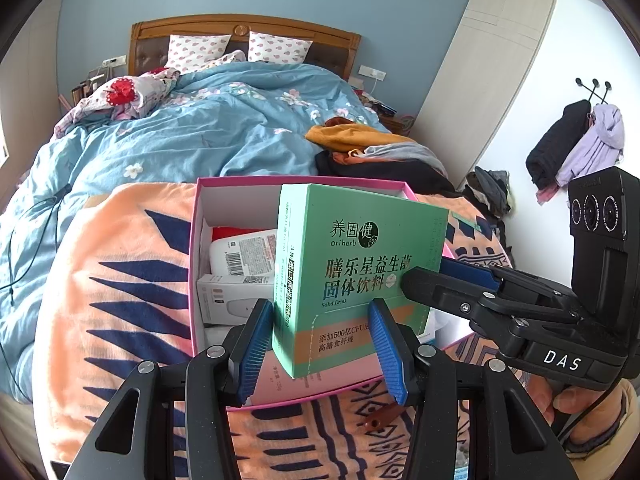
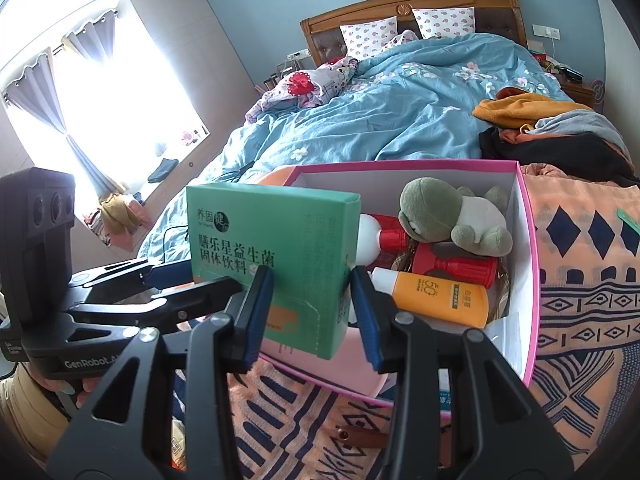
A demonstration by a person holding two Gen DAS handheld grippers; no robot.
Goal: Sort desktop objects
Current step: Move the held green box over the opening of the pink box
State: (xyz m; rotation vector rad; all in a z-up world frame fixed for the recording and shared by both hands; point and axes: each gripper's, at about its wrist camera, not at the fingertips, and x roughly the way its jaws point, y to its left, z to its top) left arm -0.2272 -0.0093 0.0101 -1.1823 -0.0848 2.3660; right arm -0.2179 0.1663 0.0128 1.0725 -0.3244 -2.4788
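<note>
The left gripper has its ribbed blue pads pressed on the lower part of a green cardboard box, one pad on the narrow side, the other on the printed front. The right gripper pinches the same box from the other side, pads on its front and its narrow side. The box stands upright, slightly tilted, over the near edge of a pink-rimmed storage box with white inner walls, which rests on an orange patterned blanket. Inside lie a soft green plush frog, a smooth orange tube with a white cap, red ribbed plastic pieces and a white bottle with a barcode label
</note>
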